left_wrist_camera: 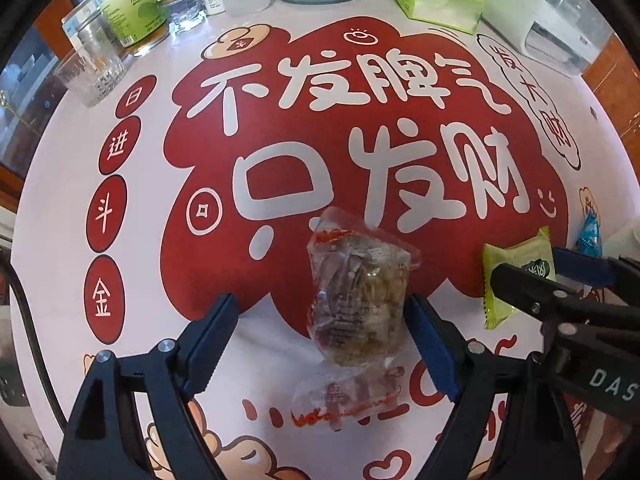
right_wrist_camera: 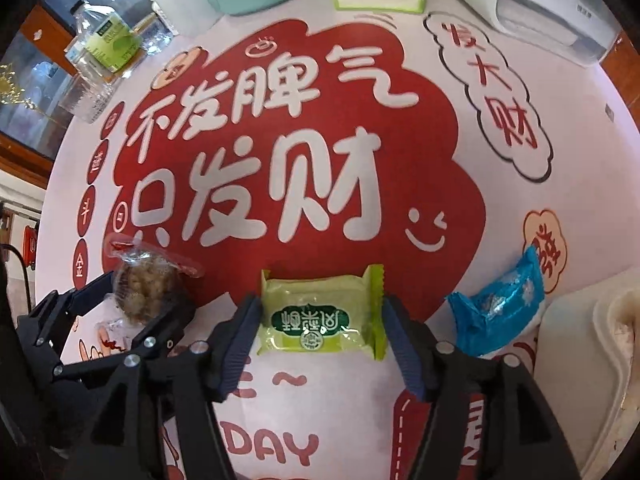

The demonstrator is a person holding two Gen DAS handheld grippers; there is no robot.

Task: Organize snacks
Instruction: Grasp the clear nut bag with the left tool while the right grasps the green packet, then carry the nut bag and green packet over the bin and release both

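Snacks — clear-wrapped snack (left_wrist_camera: 358, 300) between the wide jaws of the left gripper (left_wrist_camera: 320, 320), touching its right pad; green packet (right_wrist_camera: 322, 312) between the right gripper's (right_wrist_camera: 320, 332) wide jaws — centre each, then close gently on crinkly film.

Operator: What text can you read on the table mat (left_wrist_camera: 132, 208)?

Technician: You will find "不发脾气 只发财" on its red cloud, "日进斗金" down the left ovals, "发大财" at right, and "DAY" at the near edge. The right gripper (left_wrist_camera: 520, 276) body reads "DAS".
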